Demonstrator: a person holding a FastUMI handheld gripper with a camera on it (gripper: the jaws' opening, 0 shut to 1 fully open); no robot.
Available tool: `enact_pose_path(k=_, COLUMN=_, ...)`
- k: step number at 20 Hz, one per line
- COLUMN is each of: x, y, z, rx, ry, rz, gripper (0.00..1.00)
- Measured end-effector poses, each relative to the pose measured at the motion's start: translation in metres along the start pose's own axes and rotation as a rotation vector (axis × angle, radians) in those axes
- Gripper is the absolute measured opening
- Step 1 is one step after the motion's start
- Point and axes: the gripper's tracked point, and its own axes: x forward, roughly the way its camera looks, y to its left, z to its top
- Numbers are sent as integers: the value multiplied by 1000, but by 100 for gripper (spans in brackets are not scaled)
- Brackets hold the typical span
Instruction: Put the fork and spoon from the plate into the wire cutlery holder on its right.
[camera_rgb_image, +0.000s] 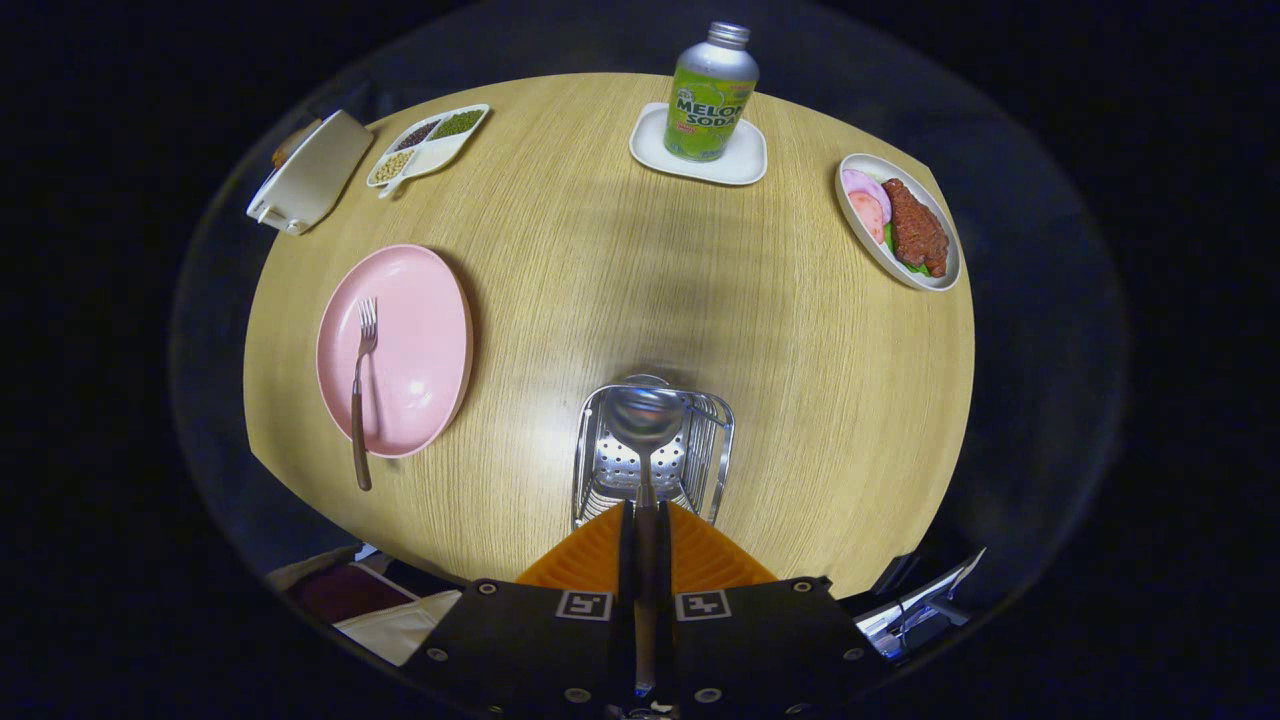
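We see a round wooden table (600, 250) with several things set on it. Toward its left lies a pink plate (420, 340), and a fork (360, 390) rests across that plate with its handle end past the rim. Nearer the fingers stands a wire cutlery holder (600, 470). At the far side sits a small white tray (745, 160) under a soda bottle (711, 95). To the right is a dish of meat (900, 225); far left, a divided dish of beans (430, 145) and a white box (310, 172).
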Motion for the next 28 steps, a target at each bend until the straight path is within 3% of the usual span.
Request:
enact_pose_path(k=5, x=-6, y=9, z=0, rx=-4, ry=-12, rz=25, gripper=11)
enact_pose_path(k=7, x=-11, y=15, z=-2, rx=-9, ry=-18, rz=38, gripper=25)
enact_pose_path(k=8, x=-14, y=17, z=-2, rx=-8, ry=-27, rz=39, gripper=37)
enact_pose_path(k=9, x=-14, y=20, z=-1, rx=-7, ry=-38, rz=42, gripper=38)
enact_pose_path(k=13, x=-27, y=27, z=5, rx=6, ry=-105, rz=46, gripper=60)
enact_pose_path(k=18, x=-44, y=43, z=12, rx=40, ry=-211, rz=54, gripper=95)
enact_pose_path(k=28, x=-63, y=122, z=42, rx=11, ry=-503, rz=98, gripper=99)
